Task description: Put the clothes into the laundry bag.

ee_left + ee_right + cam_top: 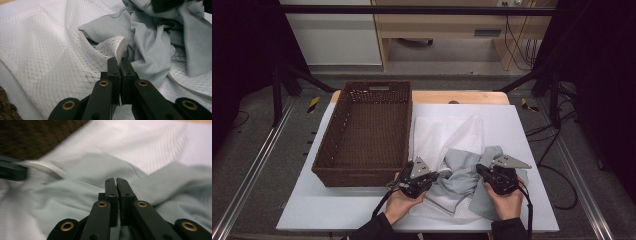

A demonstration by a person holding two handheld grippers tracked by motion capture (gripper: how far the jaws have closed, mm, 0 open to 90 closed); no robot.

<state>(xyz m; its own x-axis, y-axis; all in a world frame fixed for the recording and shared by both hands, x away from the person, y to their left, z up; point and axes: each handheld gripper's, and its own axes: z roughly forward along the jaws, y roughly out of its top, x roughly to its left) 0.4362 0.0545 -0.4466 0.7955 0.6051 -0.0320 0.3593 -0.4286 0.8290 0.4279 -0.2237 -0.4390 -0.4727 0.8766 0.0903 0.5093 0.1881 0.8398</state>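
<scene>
Table (pixel 512 125): white top, carrying everything named below.
Basket (pixel 367 135): dark wicker, the landmark here; it sits on the table's left half with its long side running away from the person.
White cloth (pixel 437 132): mesh-patterned, spread flat just right of the basket; one edge is lifted into a small fold (pixel 113 46).
Grey cloth (pixel 462 175): crumpled in a heap right of the basket's near corner, lying partly on the white cloth (which it overlaps toward the person).
Left gripper (pixel 432 175): just off the basket's near right corner; jaws clenched on the lifted edge of the white cloth, as the left gripper view (pixel 119 61) shows.
Right gripper (pixel 479 170): farther right of the basket, over the grey cloth; jaws pressed together (pixel 116 181), whether any grey fabric is caught between them cannot be told.
</scene>
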